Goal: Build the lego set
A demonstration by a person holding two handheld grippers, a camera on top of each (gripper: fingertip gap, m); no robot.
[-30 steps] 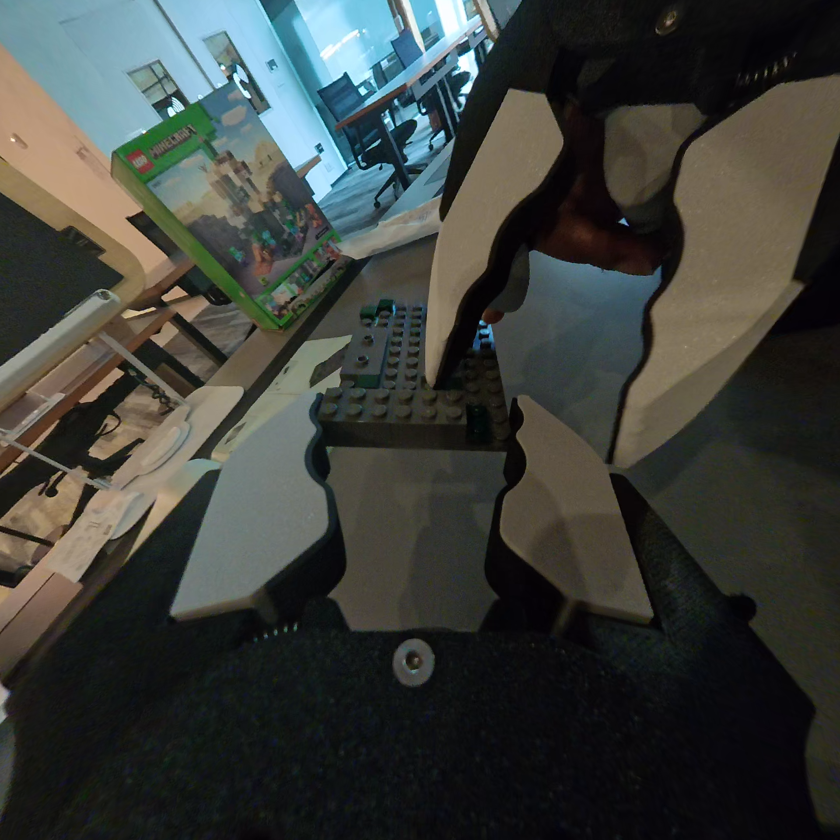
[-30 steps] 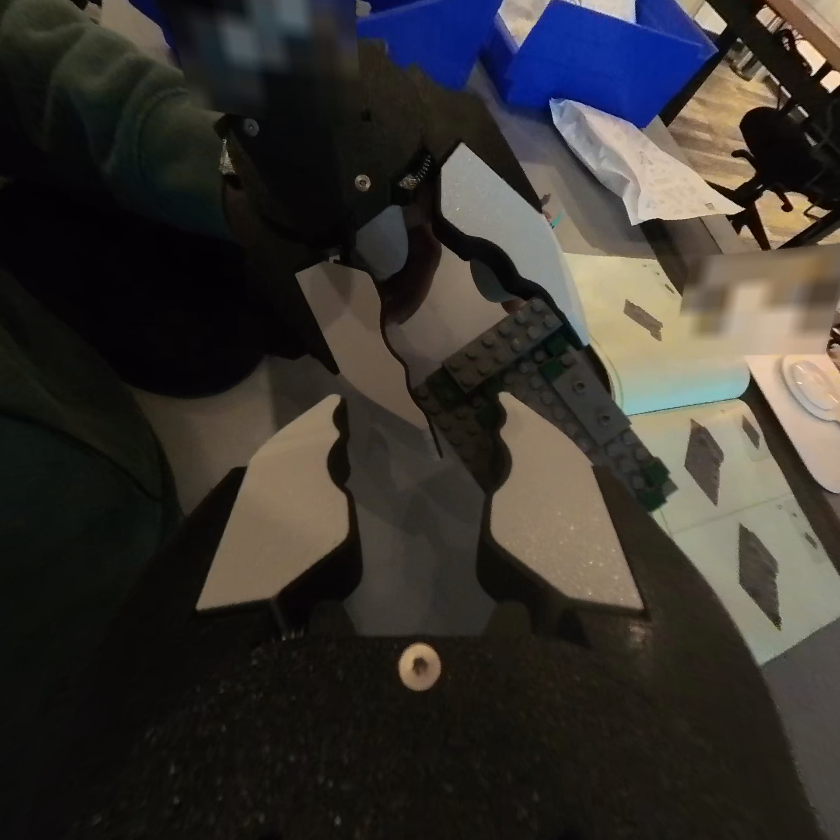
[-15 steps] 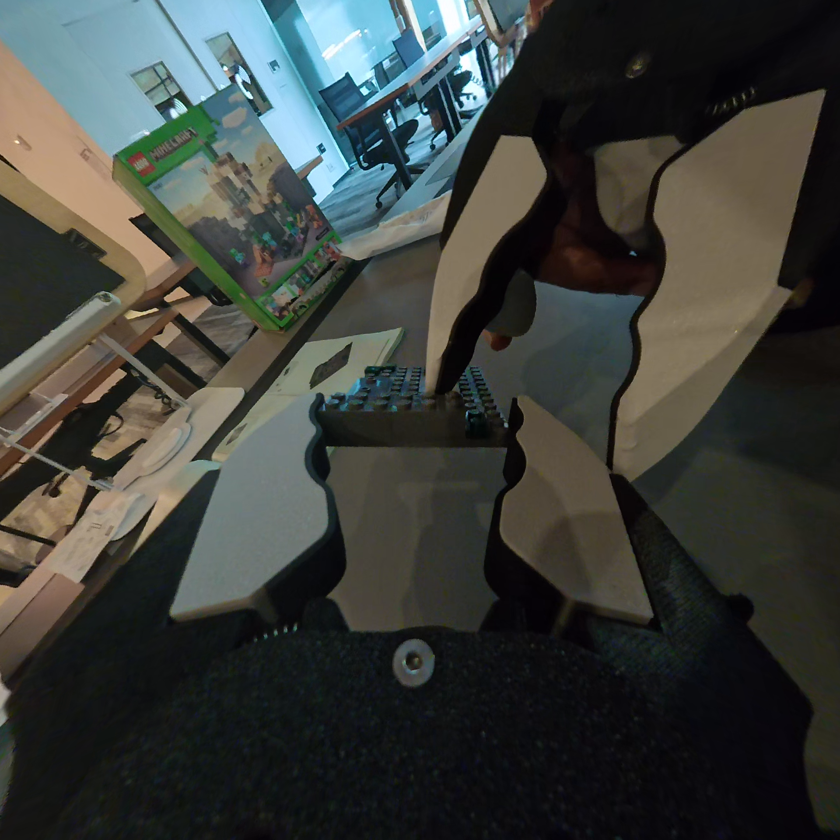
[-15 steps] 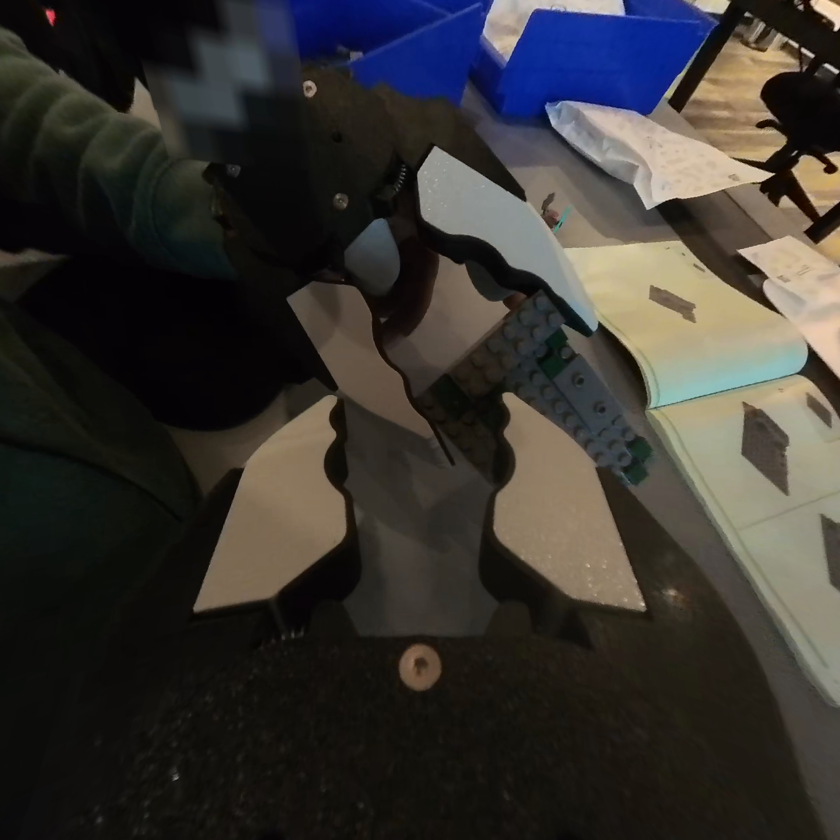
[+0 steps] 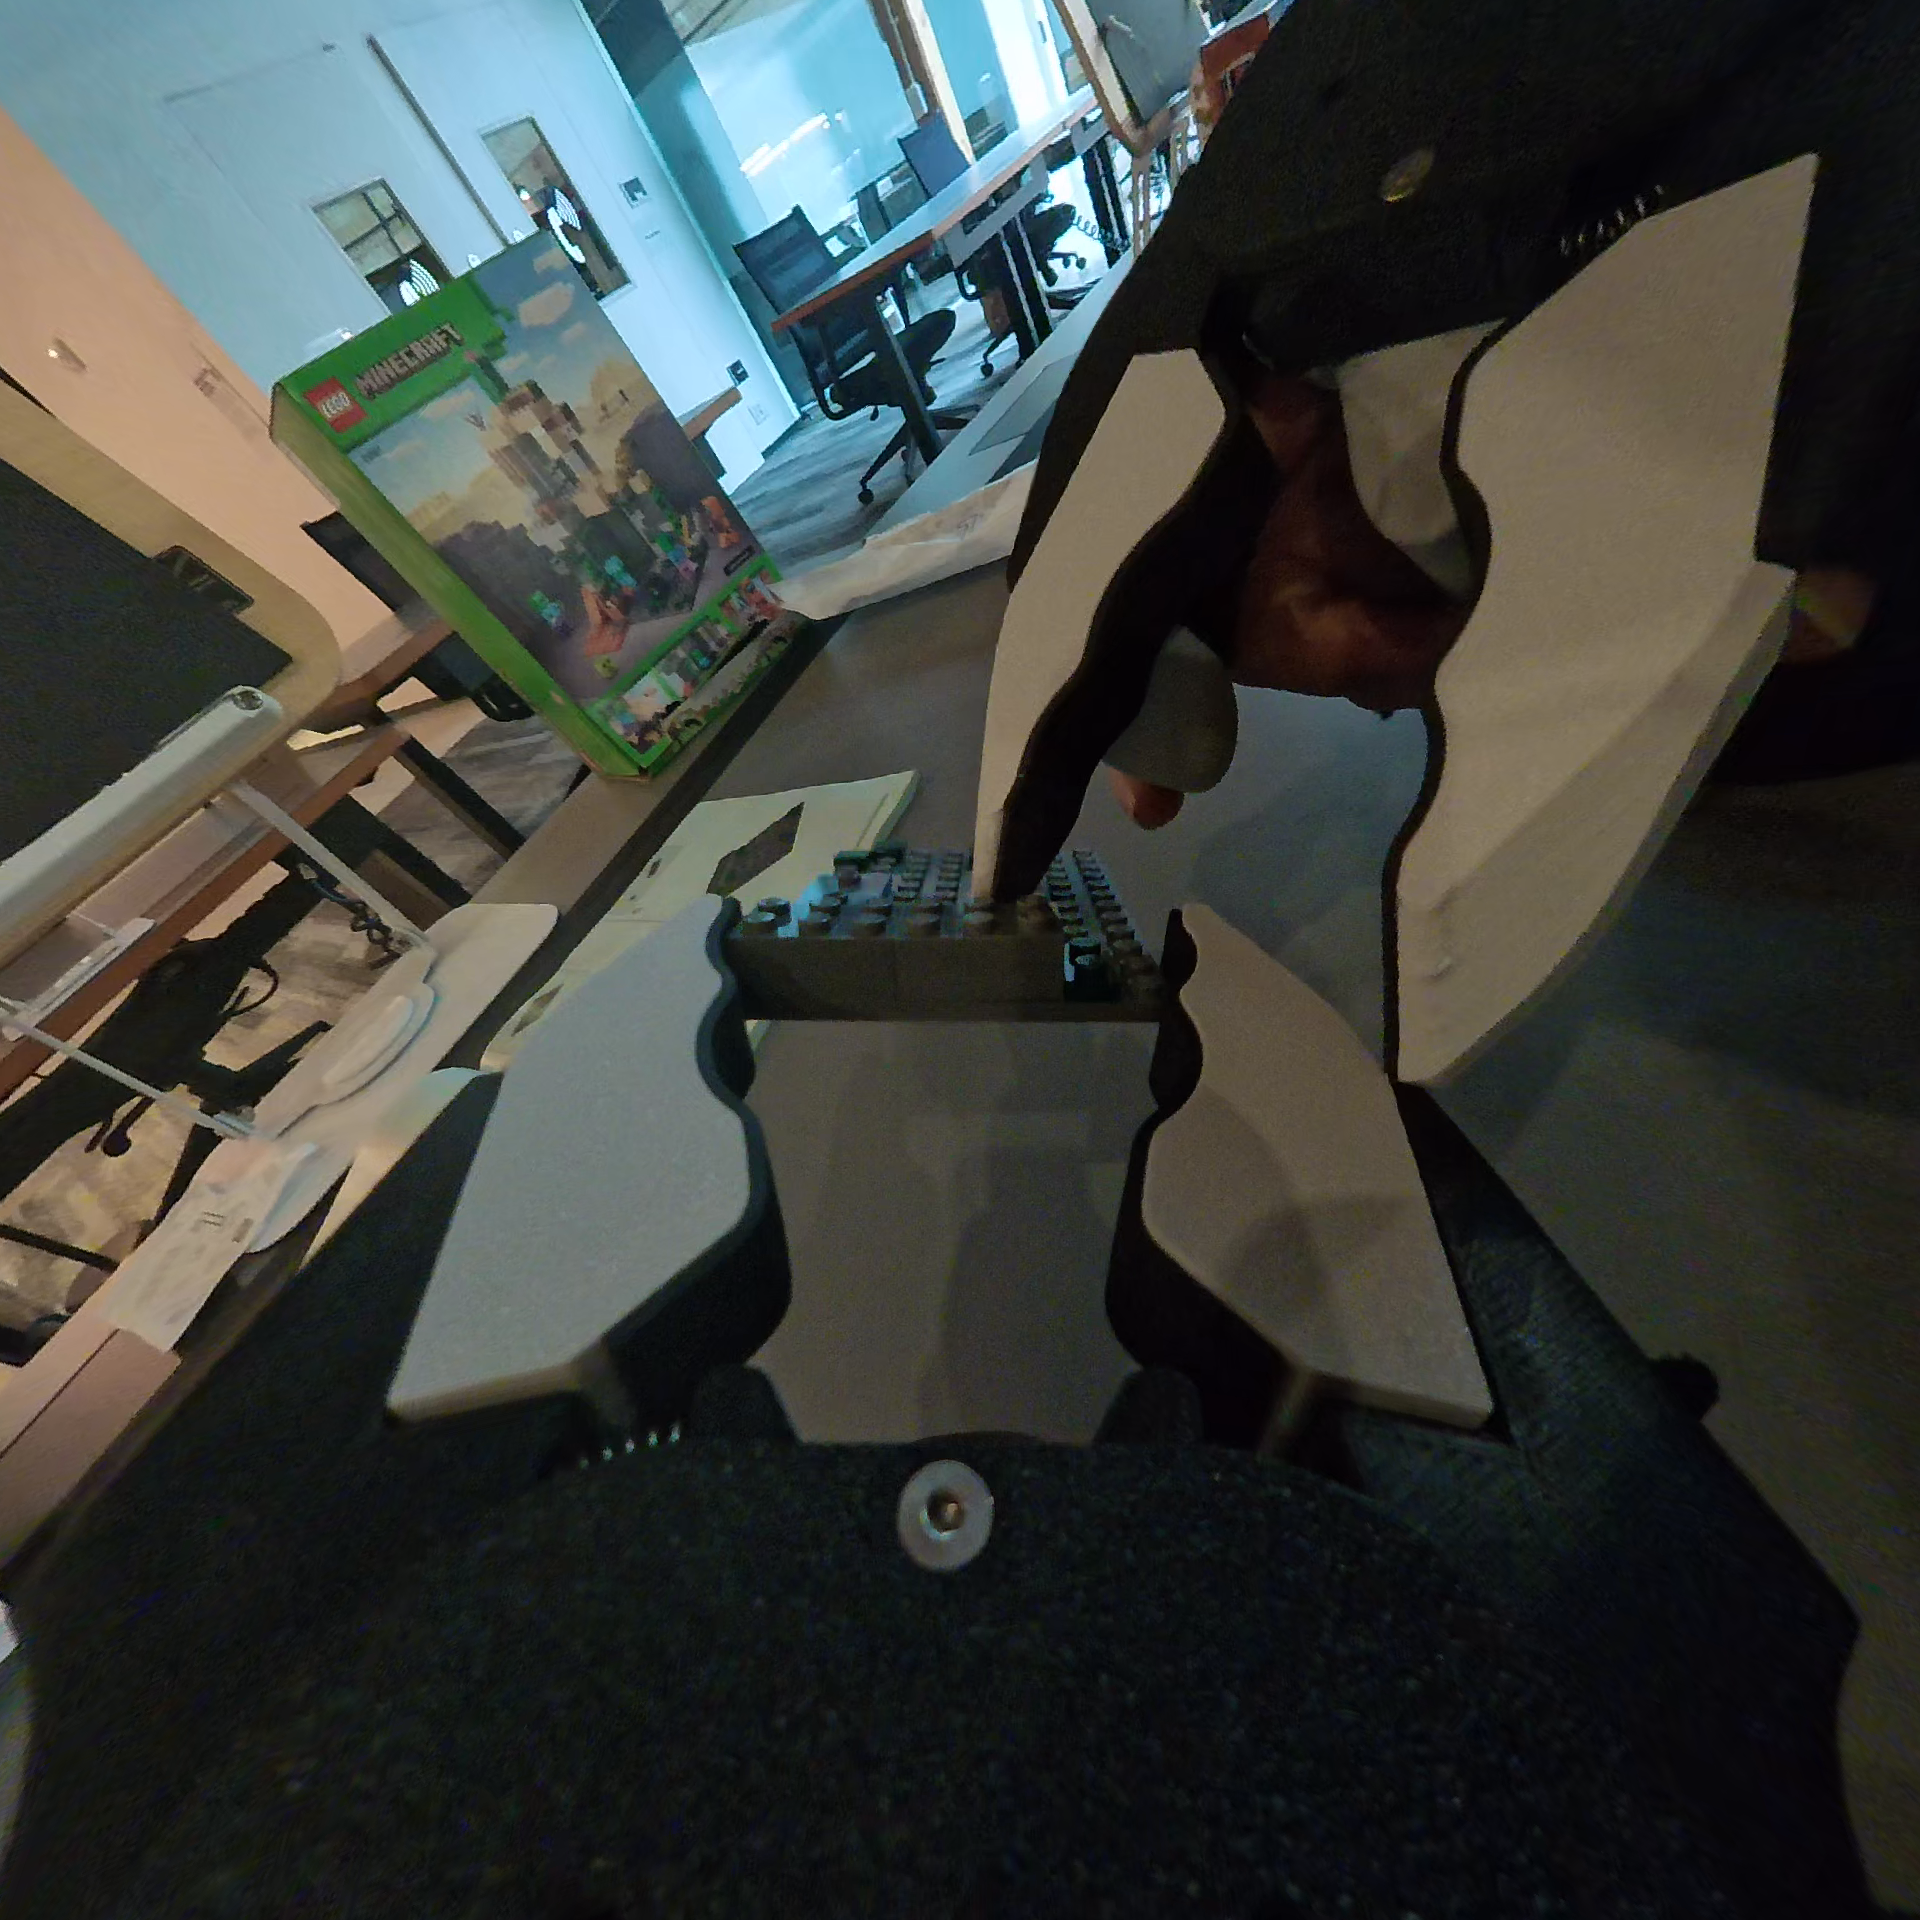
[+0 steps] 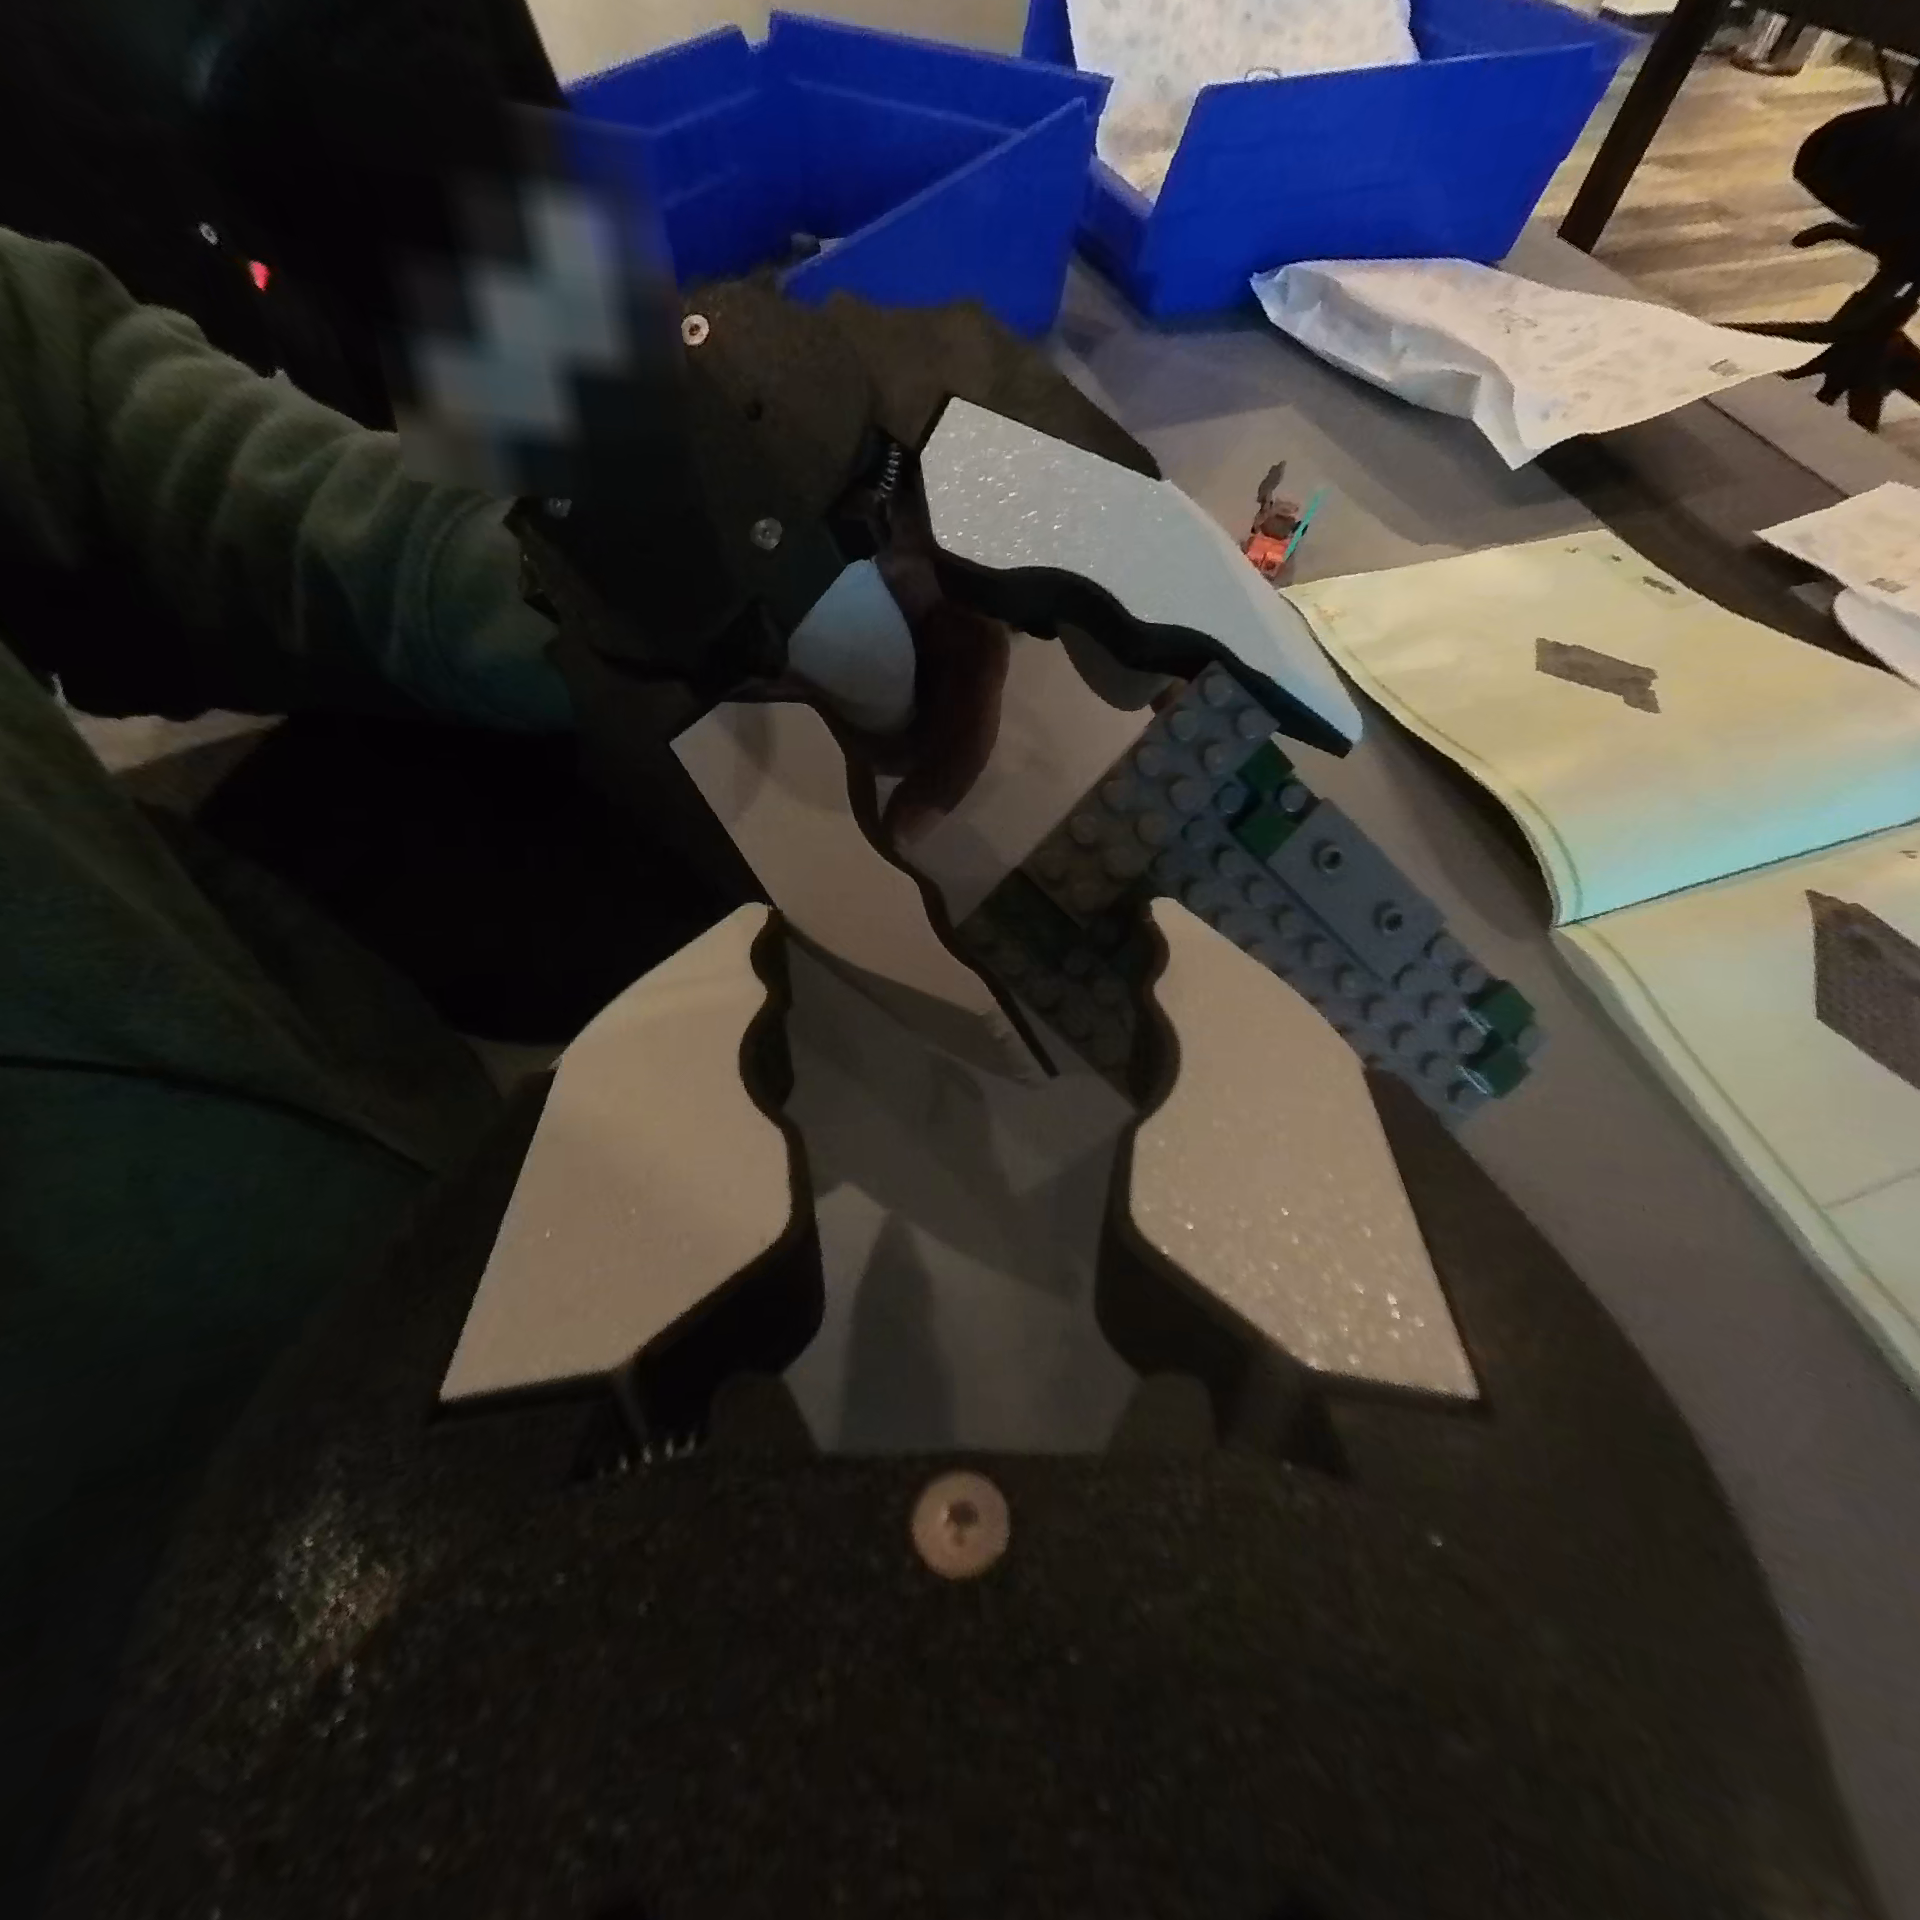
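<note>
The left hand-held gripper [image 5: 951, 971] clamps the near end of the grey lego plate assembly [image 5: 940, 935], holding it level just above the table [image 5: 1662, 1039] beside the open instruction booklet [image 6: 1621, 727]. The right hand-held gripper [image 6: 961, 997] stands spread and holds nothing; one of its fingertips [image 5: 1003, 873] presses down on the studs near the assembly's middle. The step in hand looks like seating a plate firmly. Next, that finger should lift off and fetch another piece, perhaps from the blue bins [image 6: 1351, 166], while the left grip steadies the build.
</note>
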